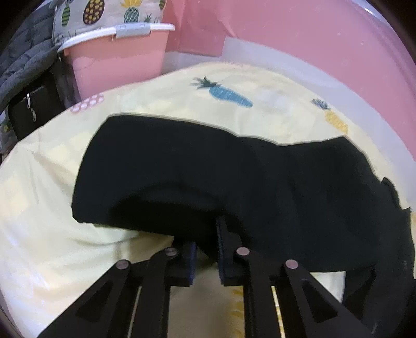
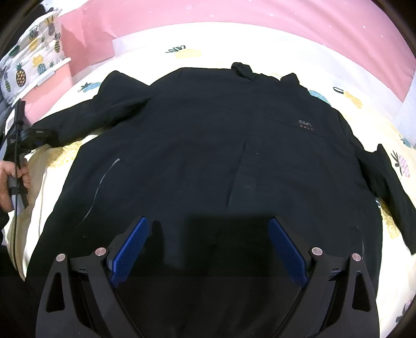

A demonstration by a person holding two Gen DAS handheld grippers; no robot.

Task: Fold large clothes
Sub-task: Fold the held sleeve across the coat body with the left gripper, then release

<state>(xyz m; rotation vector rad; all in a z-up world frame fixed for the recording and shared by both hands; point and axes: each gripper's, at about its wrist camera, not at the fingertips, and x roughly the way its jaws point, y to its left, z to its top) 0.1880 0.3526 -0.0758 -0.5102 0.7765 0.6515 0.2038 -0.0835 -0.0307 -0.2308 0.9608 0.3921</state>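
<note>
A bed covered by a pale yellow sheet (image 2: 312, 49) printed with pineapples fills the scene, with a pink wall (image 2: 234, 15) running along its far side. Nearest in the right wrist view, the right gripper (image 2: 208, 249) hangs over the lower part of a black jacket (image 2: 208, 135), its jaws spread wide with the blue pads (image 2: 130, 249) facing each other and nothing between them but the cloth lying flat below. The jacket lies front up across the middle of the bed, with a small logo (image 2: 304, 124) on the chest to the right, its collar toward the far wall, and one sleeve stretched out to each side. At the left edge of that view a hand (image 2: 10, 179) holds the handle of the left gripper (image 2: 39, 135), which meets the cuff end of the left sleeve (image 2: 85, 114). In the left wrist view the left gripper (image 1: 205, 234) has its jaws drawn close together, and the black sleeve (image 1: 208, 169) drapes over and between the fingers, so the jaws are clamped on the cloth; the sleeve edge is raised slightly off the sheet (image 1: 52, 208) just there. Farther left stands a pink bin (image 1: 117, 62) with a white rim, and a pineapple-print cushion (image 1: 104, 13) sits on top of it. A dark bag (image 1: 33, 106) sits beside the bin.
</note>
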